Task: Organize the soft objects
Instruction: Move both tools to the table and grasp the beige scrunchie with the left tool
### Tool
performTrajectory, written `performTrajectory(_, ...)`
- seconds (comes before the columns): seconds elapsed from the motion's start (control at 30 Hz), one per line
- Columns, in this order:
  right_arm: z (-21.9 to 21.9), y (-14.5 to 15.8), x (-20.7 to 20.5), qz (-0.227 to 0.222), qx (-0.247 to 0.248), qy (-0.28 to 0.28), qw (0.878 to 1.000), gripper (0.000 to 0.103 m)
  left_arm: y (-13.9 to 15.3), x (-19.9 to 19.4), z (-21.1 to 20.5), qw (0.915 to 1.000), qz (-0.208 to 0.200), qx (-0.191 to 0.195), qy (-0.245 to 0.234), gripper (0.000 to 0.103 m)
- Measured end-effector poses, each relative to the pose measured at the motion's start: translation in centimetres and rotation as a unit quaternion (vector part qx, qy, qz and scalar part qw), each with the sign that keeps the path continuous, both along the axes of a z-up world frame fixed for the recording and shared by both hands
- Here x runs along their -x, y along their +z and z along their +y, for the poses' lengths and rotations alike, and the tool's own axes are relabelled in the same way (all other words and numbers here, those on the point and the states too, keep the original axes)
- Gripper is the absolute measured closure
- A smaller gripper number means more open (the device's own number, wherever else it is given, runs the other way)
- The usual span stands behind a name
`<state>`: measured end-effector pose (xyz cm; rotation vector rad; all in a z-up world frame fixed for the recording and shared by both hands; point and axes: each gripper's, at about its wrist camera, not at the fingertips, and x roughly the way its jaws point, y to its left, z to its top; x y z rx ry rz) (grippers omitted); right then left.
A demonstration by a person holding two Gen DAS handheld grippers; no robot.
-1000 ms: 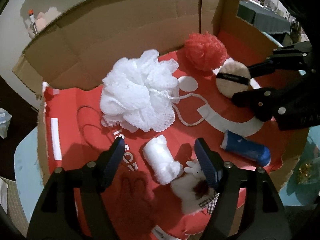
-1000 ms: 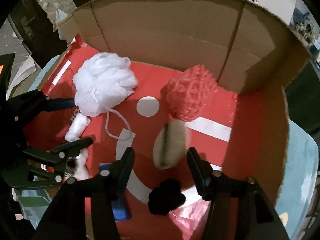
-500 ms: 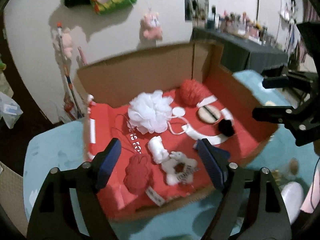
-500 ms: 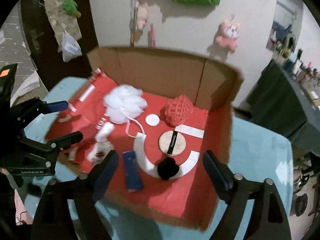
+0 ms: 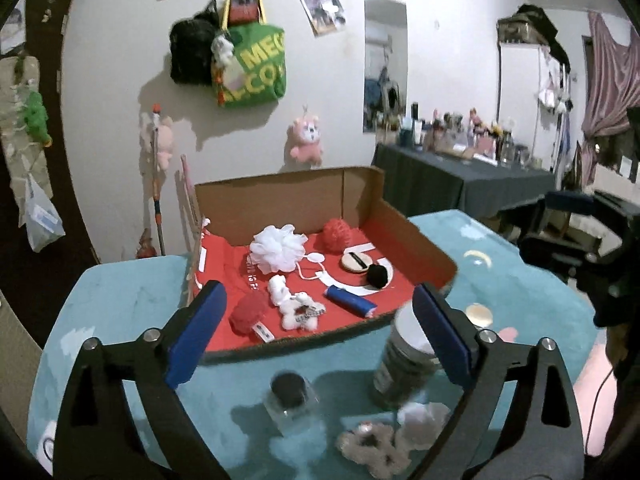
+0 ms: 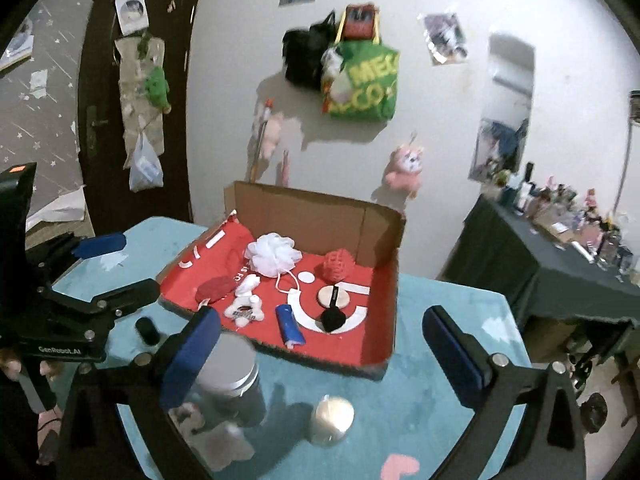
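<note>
A cardboard box (image 5: 280, 196) (image 6: 384, 224) with a red lining stands on the teal table. In it lie a white bath pouf (image 5: 279, 248) (image 6: 272, 255), a red pouf (image 5: 337, 234) (image 6: 338, 264), a round powder puff (image 5: 355, 261) (image 6: 333, 295), a black pom-pom (image 5: 378, 275) (image 6: 333, 319), a blue tube (image 5: 350, 300) (image 6: 291, 326), a white plush toy (image 5: 298, 312) (image 6: 244, 306) and a red soft pad (image 5: 248, 312) (image 6: 214, 287). My left gripper (image 5: 320, 332) and right gripper (image 6: 320, 356) are open and empty, held back from the box above the table's near side.
On the teal table (image 5: 120, 300) in front of the box stand a tall jar (image 5: 404, 360) (image 6: 236, 380), a small black-lidded jar (image 5: 290, 396) (image 6: 147, 330) and a white candle (image 6: 331, 420). Fluffy items (image 5: 392, 436) lie near the front edge. A dark side table (image 5: 460, 184) stands at right.
Both grippers have pulled up and back out of the box, open and empty. The powder puff that hung between the right fingers now lies in the box.
</note>
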<state>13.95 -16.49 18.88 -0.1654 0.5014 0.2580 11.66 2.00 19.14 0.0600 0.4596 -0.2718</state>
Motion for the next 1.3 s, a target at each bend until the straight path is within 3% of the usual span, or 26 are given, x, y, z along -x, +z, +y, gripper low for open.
performTrajectory(0.17,-0.2,-1.8,4.7,-0.029,-0.011,-0.013,0.999,0.0,-1.5,4.4,-0.5,0.9995,-0.029,0.007,0.006,0.006)
performTrajectory(0.4,-1.2,-5.7,7.6,-0.044,-0.041,-0.059,0.996,0.0,-5.3,6.9,-0.8,0.9993,-0.018,0.004,0.033,0.005)
performTrajectory(0.83,-1.2,-14.2,6.2,0.048,-0.046,-0.06,0.996,0.0,-12.6,5.0,-0.9,0.9956,0.086,0.01,0.037,0.005)
performTrajectory(1.1,-1.6,-15.4,5.6,0.071,-0.058,-0.051,0.994,0.0,-13.4,4.2,-0.8,0.9934,0.107,0.002,0.04,0.005)
performTrajectory(1.3,-1.9,-15.4,5.2,0.079,-0.067,-0.048,0.993,0.0,-14.3,3.0,-1.2,0.9884,0.148,-0.009,0.033,0.005)
